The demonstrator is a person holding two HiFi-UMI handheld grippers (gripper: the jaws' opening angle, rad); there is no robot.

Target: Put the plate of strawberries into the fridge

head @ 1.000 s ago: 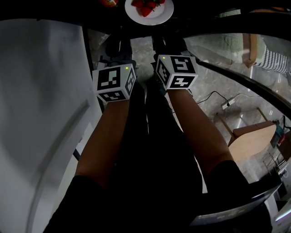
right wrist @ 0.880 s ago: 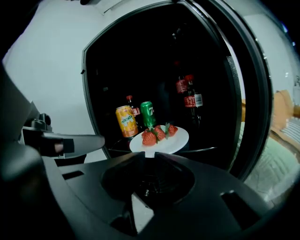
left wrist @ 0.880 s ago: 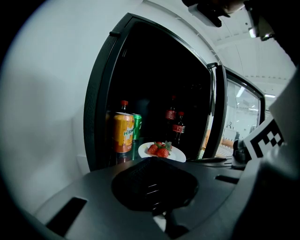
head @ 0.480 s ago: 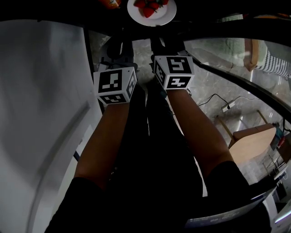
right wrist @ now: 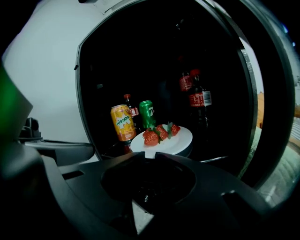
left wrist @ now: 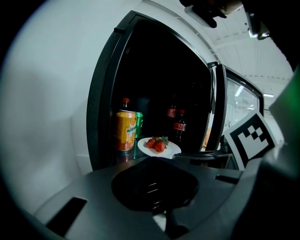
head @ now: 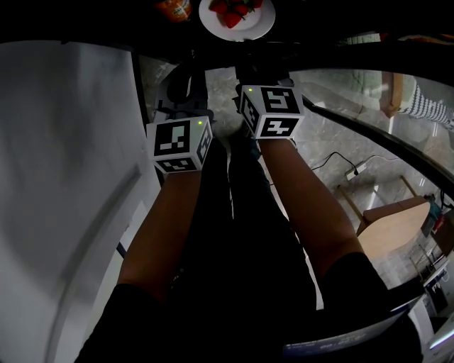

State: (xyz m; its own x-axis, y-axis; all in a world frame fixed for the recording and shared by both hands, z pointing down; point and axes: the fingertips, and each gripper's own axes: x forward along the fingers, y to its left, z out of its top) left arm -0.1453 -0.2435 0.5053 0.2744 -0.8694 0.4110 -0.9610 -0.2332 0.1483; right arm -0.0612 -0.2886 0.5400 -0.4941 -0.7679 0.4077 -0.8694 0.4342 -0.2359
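Observation:
A white plate (right wrist: 165,138) with several red strawberries (right wrist: 158,132) rests on a shelf inside the dark open fridge (right wrist: 154,75). My right gripper (right wrist: 146,155) is shut on the plate's near rim. The head view shows the plate (head: 237,17) at the top edge, with the right gripper (head: 250,58) reaching up to it. Left of it, my left gripper (head: 186,79) hangs back outside the fridge opening, shut and empty. From the left gripper (left wrist: 152,161) view, the plate (left wrist: 159,148) lies a little ahead and apart from the jaws.
An orange soda can (right wrist: 123,123), a green can (right wrist: 147,114) and cola bottles (right wrist: 200,100) stand behind the plate. The fridge's white side (head: 64,177) is on my left, its open glass door (left wrist: 220,112) on the right. A wooden box (head: 394,220) and a cable (head: 346,159) lie on the floor.
The left gripper has drawn back a little toward me. The right gripper and the plate have held nearly still at the fridge shelf.

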